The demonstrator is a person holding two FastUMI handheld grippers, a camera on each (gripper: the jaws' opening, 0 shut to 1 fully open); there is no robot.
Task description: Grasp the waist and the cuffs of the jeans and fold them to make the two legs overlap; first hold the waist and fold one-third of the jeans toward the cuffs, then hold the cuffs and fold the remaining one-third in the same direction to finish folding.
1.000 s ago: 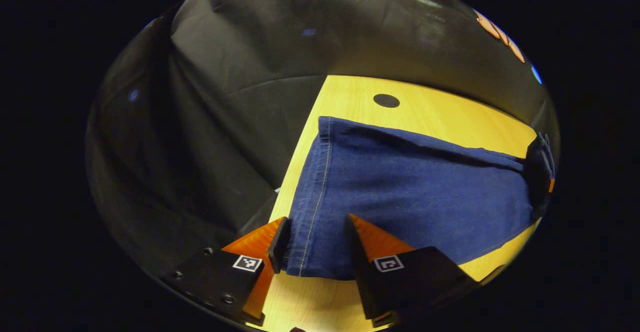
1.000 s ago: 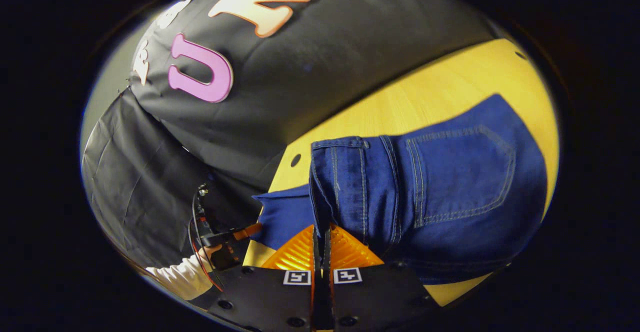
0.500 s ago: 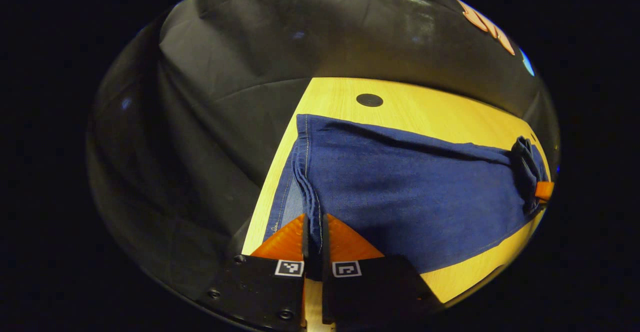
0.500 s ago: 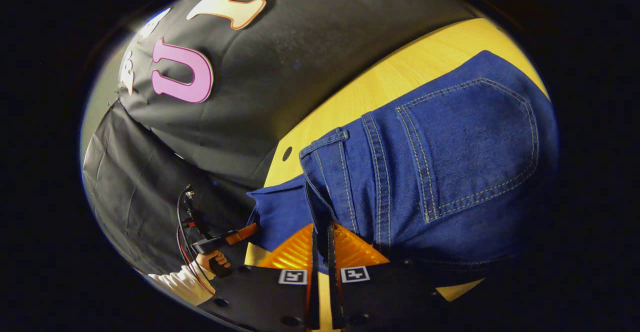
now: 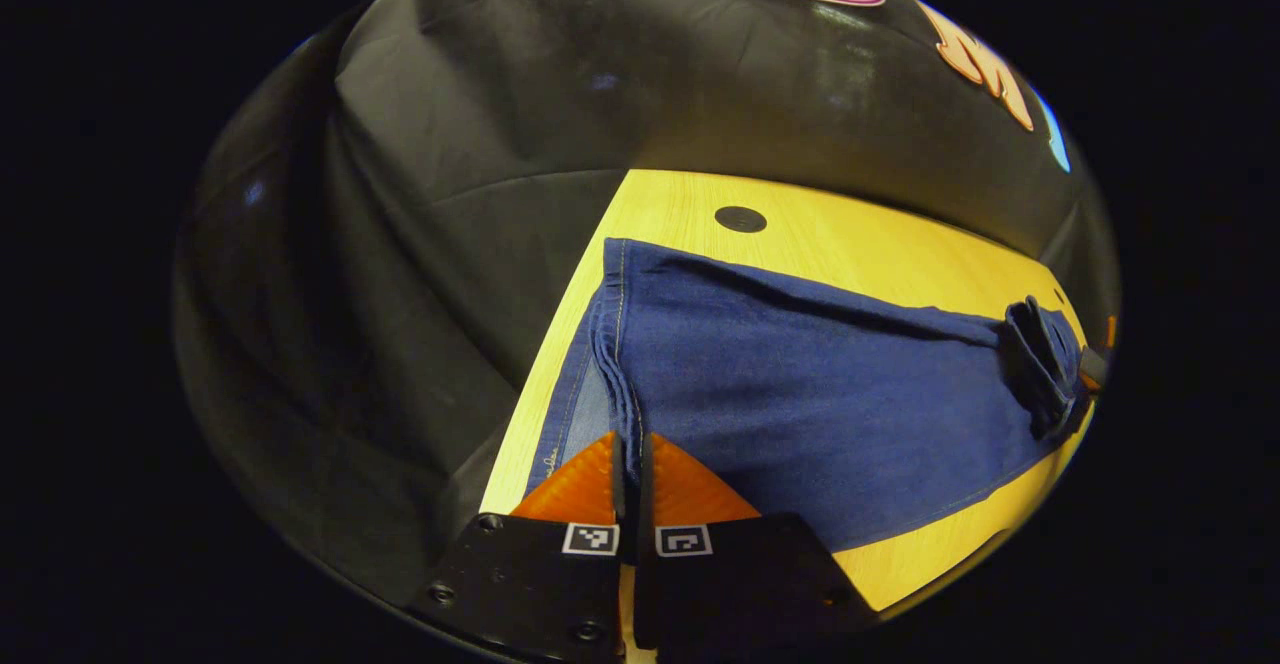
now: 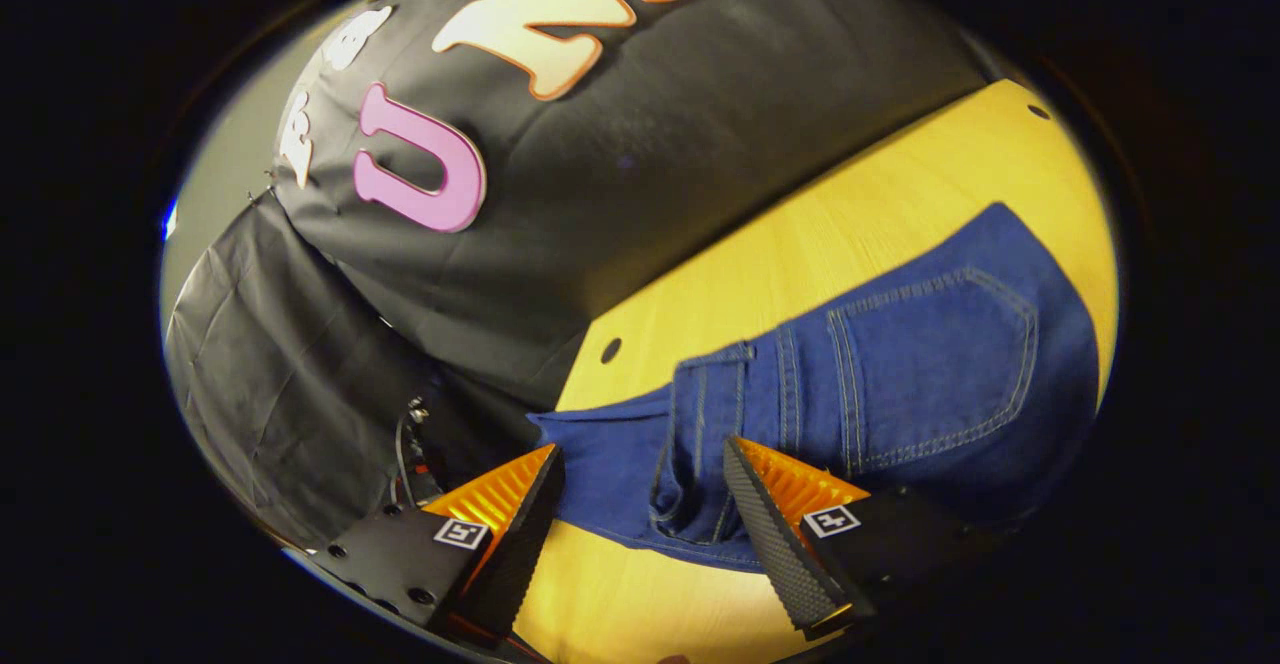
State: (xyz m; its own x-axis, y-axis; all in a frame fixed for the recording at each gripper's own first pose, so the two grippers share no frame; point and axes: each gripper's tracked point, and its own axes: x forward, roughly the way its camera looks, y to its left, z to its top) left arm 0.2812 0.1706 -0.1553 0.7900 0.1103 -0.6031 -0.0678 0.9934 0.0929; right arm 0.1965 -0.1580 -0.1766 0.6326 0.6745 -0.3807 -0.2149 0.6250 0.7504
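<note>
Dark blue jeans (image 5: 800,394), yellow wooden table (image 5: 860,244)

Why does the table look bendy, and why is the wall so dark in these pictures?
In the left gripper view the lens curves the table edge, and the jeans look sharp. The wall cloth stays dim, with a faint shine near its top. In the right gripper view the table bows too, bright yellow beside the open claw.

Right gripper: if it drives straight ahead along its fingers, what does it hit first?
Most likely the jeans' waistband: the right gripper is open, and the denim lies between its fingers on the table. Depth is unclear, so contact height is uncertain.
</note>
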